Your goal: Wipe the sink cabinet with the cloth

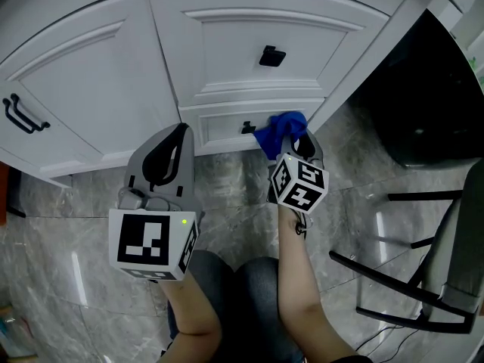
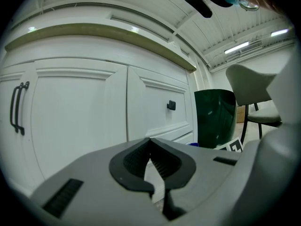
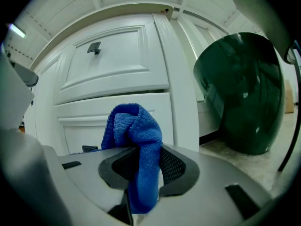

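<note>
The white sink cabinet (image 1: pixel 227 44) curves across the top of the head view, with black handles. My right gripper (image 1: pixel 291 136) is shut on a bunched blue cloth (image 1: pixel 278 131) that presses against the low drawer front (image 1: pixel 227 119) beside its small black knob (image 1: pixel 247 128). In the right gripper view the cloth (image 3: pixel 136 135) stands up between the jaws in front of the drawer (image 3: pixel 117 121). My left gripper (image 1: pixel 175 136) hangs just before the cabinet base, shut with nothing in it (image 2: pixel 151 147).
A dark green bin (image 1: pixel 431 89) stands right of the cabinet. A chair (image 1: pixel 446 255) with black legs is at the right on the grey marble floor (image 1: pixel 68 263). A long black door handle (image 1: pixel 21 116) is at far left.
</note>
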